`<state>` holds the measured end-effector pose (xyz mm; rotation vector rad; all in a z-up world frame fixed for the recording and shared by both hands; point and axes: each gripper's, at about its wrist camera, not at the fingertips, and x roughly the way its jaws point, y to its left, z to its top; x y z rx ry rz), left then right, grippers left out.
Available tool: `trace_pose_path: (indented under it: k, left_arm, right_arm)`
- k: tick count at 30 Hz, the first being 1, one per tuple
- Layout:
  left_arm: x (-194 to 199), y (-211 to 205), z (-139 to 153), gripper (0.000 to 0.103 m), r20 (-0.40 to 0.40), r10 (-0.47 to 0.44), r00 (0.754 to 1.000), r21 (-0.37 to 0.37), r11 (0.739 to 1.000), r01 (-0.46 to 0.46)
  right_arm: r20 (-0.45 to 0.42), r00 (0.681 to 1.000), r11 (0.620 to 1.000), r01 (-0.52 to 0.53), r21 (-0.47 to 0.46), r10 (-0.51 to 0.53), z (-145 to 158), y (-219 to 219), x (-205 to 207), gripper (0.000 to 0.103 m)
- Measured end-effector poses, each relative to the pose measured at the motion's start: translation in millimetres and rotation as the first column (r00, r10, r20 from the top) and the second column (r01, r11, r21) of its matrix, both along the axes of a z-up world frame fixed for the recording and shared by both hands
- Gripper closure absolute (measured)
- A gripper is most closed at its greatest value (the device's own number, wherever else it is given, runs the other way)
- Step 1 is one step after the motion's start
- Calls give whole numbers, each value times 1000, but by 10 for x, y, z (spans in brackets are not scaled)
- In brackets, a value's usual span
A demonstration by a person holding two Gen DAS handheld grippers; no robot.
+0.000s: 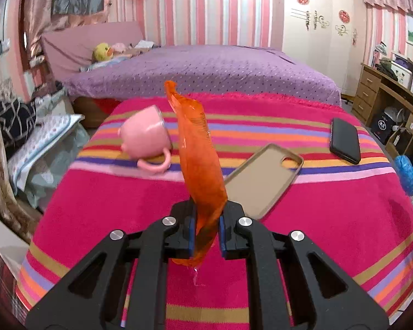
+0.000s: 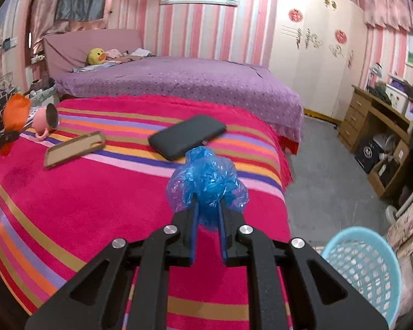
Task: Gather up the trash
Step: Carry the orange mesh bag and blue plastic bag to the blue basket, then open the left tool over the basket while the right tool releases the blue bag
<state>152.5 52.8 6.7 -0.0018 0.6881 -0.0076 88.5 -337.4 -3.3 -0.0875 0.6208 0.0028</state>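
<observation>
My left gripper (image 1: 206, 231) is shut on an orange plastic wrapper (image 1: 199, 148) that stands up from the jaws above the striped blanket; the wrapper also shows at the far left of the right wrist view (image 2: 15, 114). My right gripper (image 2: 208, 220) is shut on a crumpled blue plastic bag (image 2: 206, 181), held above the blanket's right part; the bag also shows at the right edge of the left wrist view (image 1: 410, 173). A light blue mesh basket (image 2: 363, 269) stands on the floor at the lower right.
On the pink striped blanket (image 1: 330, 220) lie a tipped pink mug (image 1: 146, 137), a beige phone case (image 1: 264, 178) and a black phone (image 1: 345, 140). A purple bed (image 2: 179, 82) lies behind. A wooden desk (image 2: 371, 126) stands at the right.
</observation>
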Motion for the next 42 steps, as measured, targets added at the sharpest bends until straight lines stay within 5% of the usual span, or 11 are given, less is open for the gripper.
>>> trace_pose_path:
  k: [6,12,23,33,42]
  left_arm:
    - [-50,-285,-20,92,0,-29,1000,3,1000,29]
    - [-154,-1079,18,92,45,-135,990,43,990,133]
    - [-336,-2498,84,92,78,-296,952,1,955,297]
    - [-660,-3674,56,92,107,-443,890,26,896,443]
    - [-816,-4650,-210,92,23,-551,834,-30,833,552]
  right_arm:
    - [12,999,999,33,27,-34,-46,-285,-85,90]
    - [46,994,993,94,77,-98,31,-698,-230,90]
    - [76,977,979,193,70,-198,118,-1346,-542,90]
    - [89,950,951,292,98,-300,60,-2092,-925,90]
    - [72,909,907,399,137,-410,-90,-2708,-1210,90]
